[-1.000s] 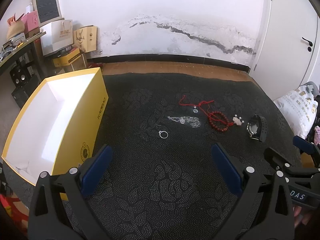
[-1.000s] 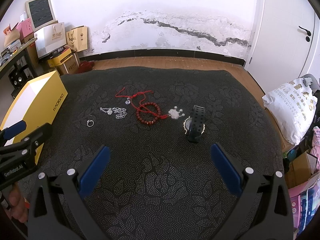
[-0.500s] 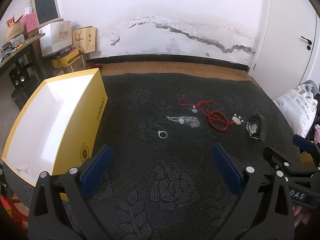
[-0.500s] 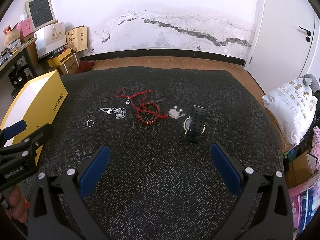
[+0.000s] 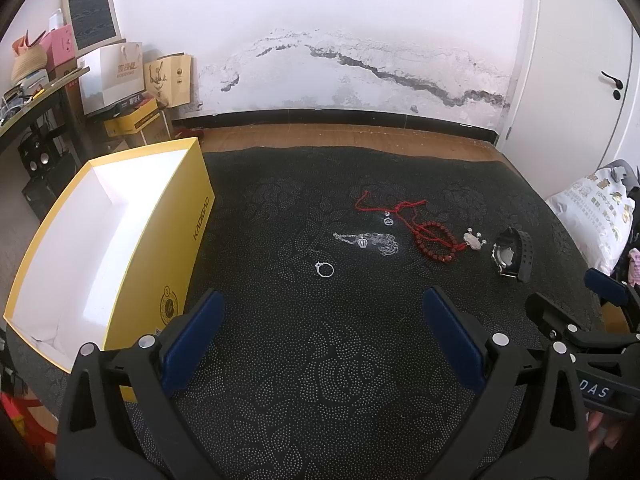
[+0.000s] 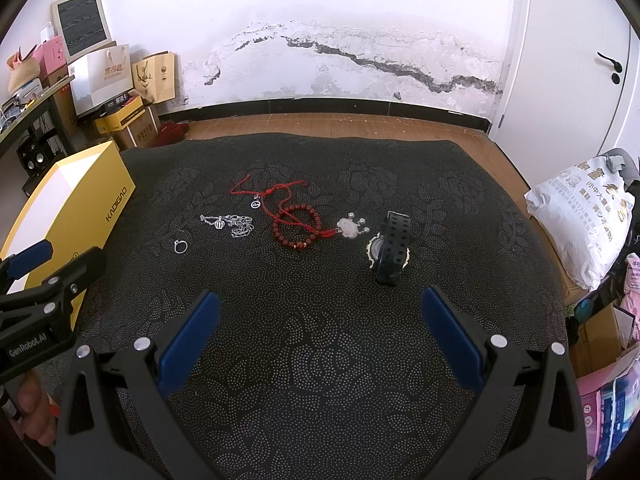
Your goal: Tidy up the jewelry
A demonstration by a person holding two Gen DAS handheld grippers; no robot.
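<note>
Nothing has moved this past second: both claws, left (image 5: 322, 316) and right (image 6: 320, 314), hover spread and empty, jewelry (image 6: 296, 226) untouched, box (image 5: 102, 236) unfilled.

Both wrist views are bright and sharp, lit by soft, even daylight — its source cannot be told. The white wall (image 5: 320, 40) is nearly washed out. Shadows on the dark patterned cloth (image 6: 320, 360) are faint. Fisheye distortion bends straight lines such as the door edge (image 5: 528, 60), and black vignetting fills the corners — detail smears slightly there.
</note>
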